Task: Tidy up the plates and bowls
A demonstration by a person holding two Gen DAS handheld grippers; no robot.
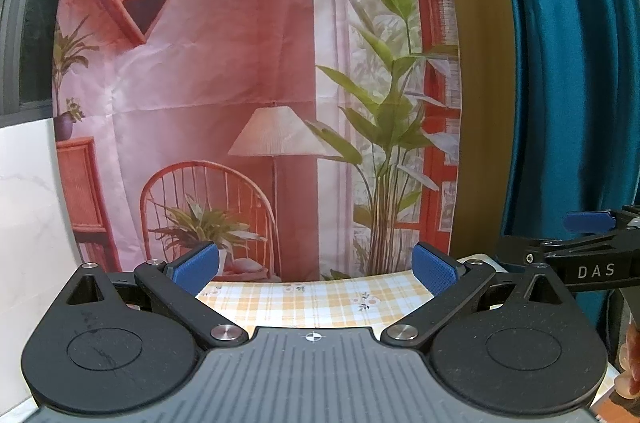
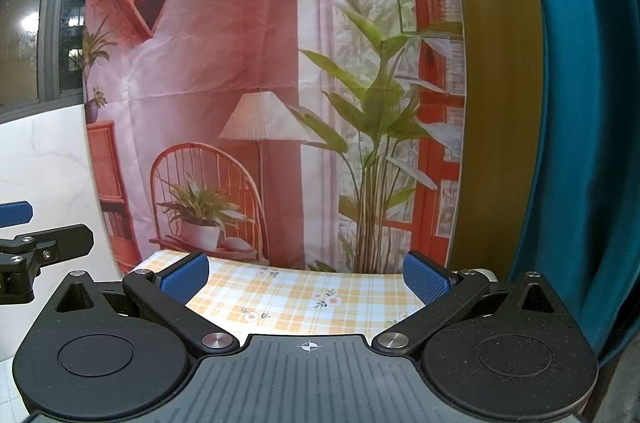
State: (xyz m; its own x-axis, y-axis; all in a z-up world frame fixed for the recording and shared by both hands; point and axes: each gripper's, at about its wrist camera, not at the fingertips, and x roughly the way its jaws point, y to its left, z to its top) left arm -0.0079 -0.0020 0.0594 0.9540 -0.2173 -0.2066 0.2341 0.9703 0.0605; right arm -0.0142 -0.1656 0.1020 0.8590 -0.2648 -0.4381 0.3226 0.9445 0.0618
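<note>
No plates or bowls show in either view. My left gripper is open and empty, its blue pads spread wide above the checked tablecloth. My right gripper is also open and empty, held above the same cloth. The right gripper also shows at the right edge of the left wrist view, and the left gripper at the left edge of the right wrist view. Both are held level, side by side.
A printed backdrop of a room with a chair, lamp and plants hangs just behind the table's far edge. A teal curtain hangs at the right. A white marble wall and a dark window are at the left.
</note>
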